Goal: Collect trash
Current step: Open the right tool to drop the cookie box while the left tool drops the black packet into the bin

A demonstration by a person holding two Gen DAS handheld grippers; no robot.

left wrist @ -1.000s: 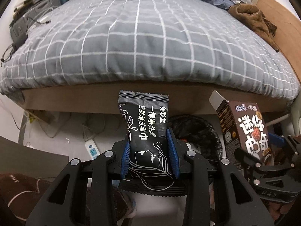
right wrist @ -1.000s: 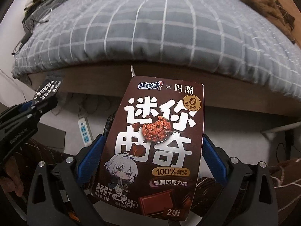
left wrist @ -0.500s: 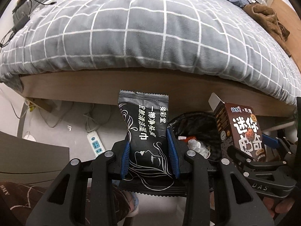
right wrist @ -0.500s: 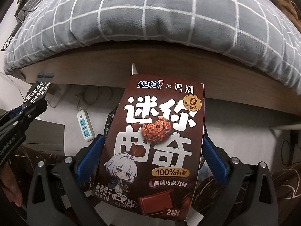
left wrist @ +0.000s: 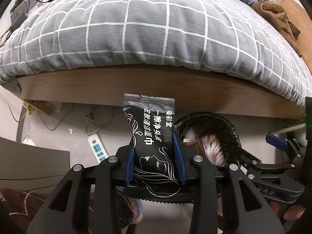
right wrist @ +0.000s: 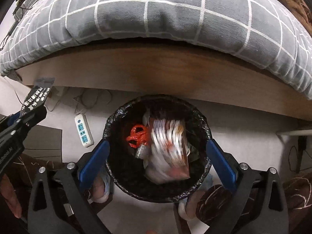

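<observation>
My left gripper (left wrist: 154,152) is shut on a black wipe sachet (left wrist: 151,136) with white lettering, which stands upright between the blue pads. It also shows at the left of the right wrist view, where the sachet (right wrist: 37,97) sticks out of the left gripper (right wrist: 29,115). Just to its right a round bin (left wrist: 232,128) with a black liner stands on the floor. My right gripper (right wrist: 157,143) hangs open straight over the bin (right wrist: 156,99). Inside, a brown cookie box (right wrist: 171,146) shows as a blur on top of a red bag (right wrist: 136,136) and other litter.
A bed with a grey checked duvet (left wrist: 156,29) and a wooden side board (right wrist: 156,68) runs right behind the bin. A white power strip (right wrist: 83,130) and cables lie on the floor to the left. A grey board (left wrist: 29,161) is at lower left. The person's feet (right wrist: 99,191) flank the bin.
My right gripper has opened and let go of the cookie box, which has dropped into the bin. Both grippers have sunk toward the floor. The sachet stays gripped.
</observation>
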